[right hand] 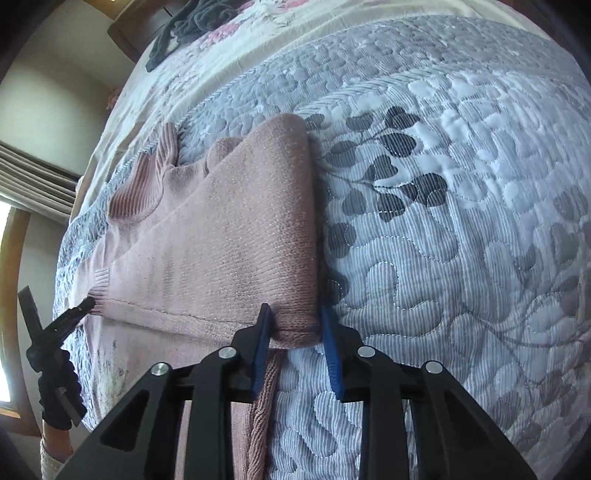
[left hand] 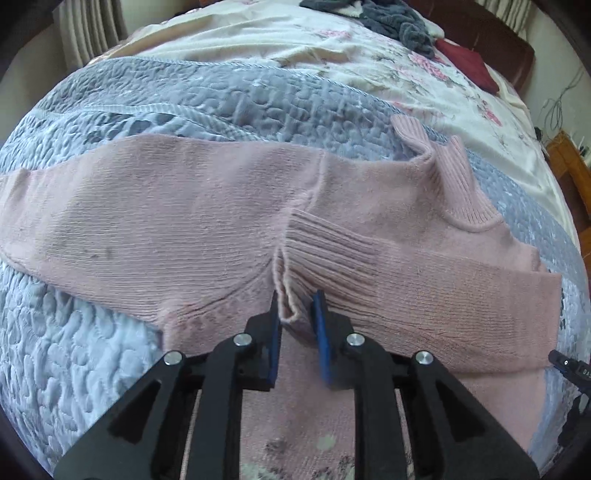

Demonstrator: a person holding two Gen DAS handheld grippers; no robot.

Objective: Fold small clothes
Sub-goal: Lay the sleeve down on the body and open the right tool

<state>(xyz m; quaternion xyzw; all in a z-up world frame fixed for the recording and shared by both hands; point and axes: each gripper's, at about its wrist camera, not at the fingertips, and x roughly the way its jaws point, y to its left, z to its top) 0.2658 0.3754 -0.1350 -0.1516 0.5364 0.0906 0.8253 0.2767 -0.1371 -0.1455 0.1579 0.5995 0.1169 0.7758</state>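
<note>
A pink knit sweater (left hand: 207,221) lies flat on the quilted blue-grey bedspread (left hand: 74,350), its ribbed collar (left hand: 458,184) at the upper right. One sleeve is folded across the body, and its ribbed cuff (left hand: 321,254) ends between the fingers of my left gripper (left hand: 296,308). That gripper is open, with a gap showing beside the cuff's edge. In the right wrist view my right gripper (right hand: 295,319) is open and straddles the sweater's (right hand: 236,229) rolled, folded edge (right hand: 295,332). The left gripper (right hand: 83,308) shows at the cuff on the left.
Further up the bed are a white floral sheet (left hand: 332,48), a dark grey garment (left hand: 399,22) and a red cushion (left hand: 469,62). Leaf-patterned quilt (right hand: 461,221) spreads to the right of the sweater. Curtains and a window (right hand: 7,295) stand at the left.
</note>
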